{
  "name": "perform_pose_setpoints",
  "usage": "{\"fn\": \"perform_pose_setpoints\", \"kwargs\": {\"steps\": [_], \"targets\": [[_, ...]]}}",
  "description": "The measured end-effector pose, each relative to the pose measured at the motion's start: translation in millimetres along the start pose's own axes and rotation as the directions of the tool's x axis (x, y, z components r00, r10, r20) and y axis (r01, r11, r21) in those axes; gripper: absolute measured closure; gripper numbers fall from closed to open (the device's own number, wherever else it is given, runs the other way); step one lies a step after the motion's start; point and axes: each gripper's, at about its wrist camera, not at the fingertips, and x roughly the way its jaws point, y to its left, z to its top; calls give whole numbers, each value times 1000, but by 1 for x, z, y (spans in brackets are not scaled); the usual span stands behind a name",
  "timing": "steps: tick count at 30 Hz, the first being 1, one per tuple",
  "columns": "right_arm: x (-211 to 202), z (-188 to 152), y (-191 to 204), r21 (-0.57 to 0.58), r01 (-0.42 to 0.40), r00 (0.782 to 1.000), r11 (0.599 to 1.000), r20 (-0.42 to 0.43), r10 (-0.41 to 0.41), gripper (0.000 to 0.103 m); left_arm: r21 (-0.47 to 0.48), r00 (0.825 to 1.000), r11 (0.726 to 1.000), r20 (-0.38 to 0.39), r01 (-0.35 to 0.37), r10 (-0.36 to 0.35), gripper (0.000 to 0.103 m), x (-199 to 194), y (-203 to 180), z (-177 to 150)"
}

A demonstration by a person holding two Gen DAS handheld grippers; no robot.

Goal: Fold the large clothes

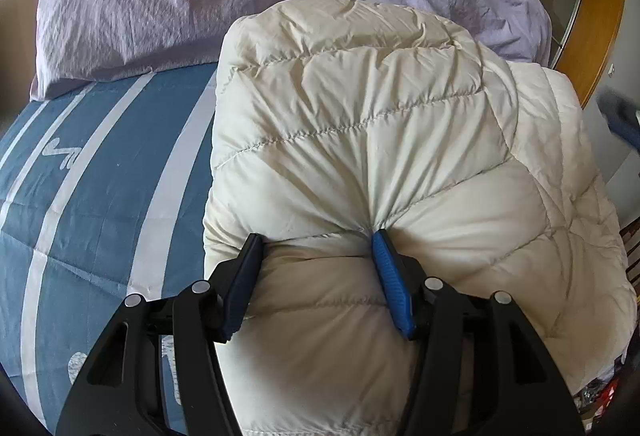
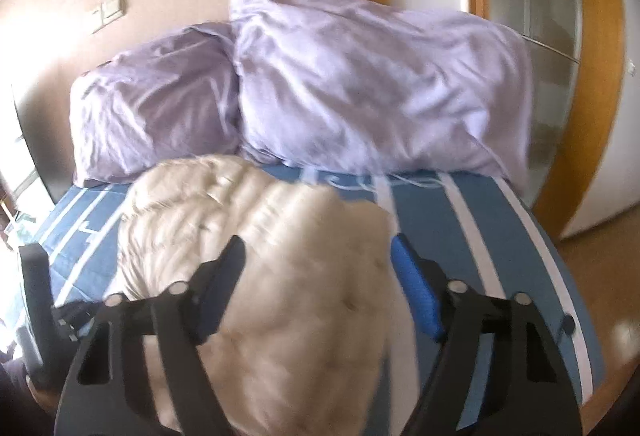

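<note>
Home bedroom, bed [image 2: 500, 236], lilac pillows [image 2: 360, 84], wardrobe [image 2: 532, 16]

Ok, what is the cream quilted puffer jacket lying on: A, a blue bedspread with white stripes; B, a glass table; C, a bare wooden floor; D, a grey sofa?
A: in both wrist views the cream quilted puffer jacket rests on the blue bedspread with white stripes, in front of two lilac pillows.

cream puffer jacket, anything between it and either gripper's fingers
Nothing visible. The left gripper pinches a bunched fold of the cream puffer jacket directly. The jacket also lies between the right gripper's fingers, but blur hides any contact.
</note>
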Motion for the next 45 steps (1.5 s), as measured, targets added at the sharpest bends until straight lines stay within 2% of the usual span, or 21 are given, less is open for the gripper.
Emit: {"fn": "perform_pose_setpoints", "kwargs": {"steps": [4,6,10,14,17,23,30,45], "targets": [[22,12,15,-17,-28,999,999,-22,28,44,13,1000,1000,1,-5,5,45,0,-2,1],[31,14,19,-18,-36,999,999,-32,36,45,17,1000,1000,2,-5,5,45,0,-2,1],[44,16,23,-32,-19,999,999,-37,18,45,27,1000,1000,8,-9,8,45,0,-2,1],[60,10,20,-62,44,997,997,-62,-48,46,33,1000,999,14,-10,10,45,1,-2,0],[76,0,10,-40,76,992,996,-101,-80,47,35,1000,999,16,-1,1,44,2,-2,0],[98,-23,-7,13,83,986,996,-145,-80,47,43,1000,999,20,10,-11,42,2,-3,0],[116,-42,-19,60,55,983,997,-178,-44,47,45,999,999,22,26,-27,41,3,-4,1],[144,-60,-28,100,52,978,994,-204,-31,42,55,998,998,37,39,-41,39,6,-6,2]]}}
